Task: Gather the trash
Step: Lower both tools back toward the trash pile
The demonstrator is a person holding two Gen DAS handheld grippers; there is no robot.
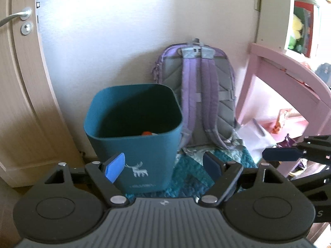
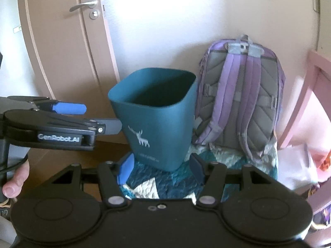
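Trash — only a glimpse of it: something orange-red (image 1: 146, 133) with a pale scrap beside it, low inside the teal bin (image 1: 132, 144), seen over the near rim in the left wrist view. Too little showing to name what it is. From the right wrist view, just dark interior.

Bin upright on a patchwork quilt (image 2: 144, 188), white deer printed on its front, a door (image 2: 62, 51) behind to the left, a lilac-and-grey backpack (image 1: 204, 97) propped against the wall just beside it on the right. Further right, a pink desk (image 1: 289, 70) with a white bag (image 1: 256, 134) and small clutter in the shadow beneath (possibly more to collect, hard to tell at this blur).

Left gripper (image 1: 163, 167): jaws spread wide, nothing between the blue pads, the bin's front wall framed in the gap but untouched. Right gripper (image 2: 160, 169): also parted and empty, aimed at the bin's base and the quilt. Each tool visible in the other's view, side by side in front of the bin; part of a hand (image 2: 16, 179) at the lower left edge of the right view.

Progress, as a judgement: at least one piece already in the bin, neither claw carrying anything now — so between pieces, or done. No loose litter plainly visible on the quilt or floor in these views. Left to do, probably: look over the area under the desk and any ground outside the frame for remaining scraps.
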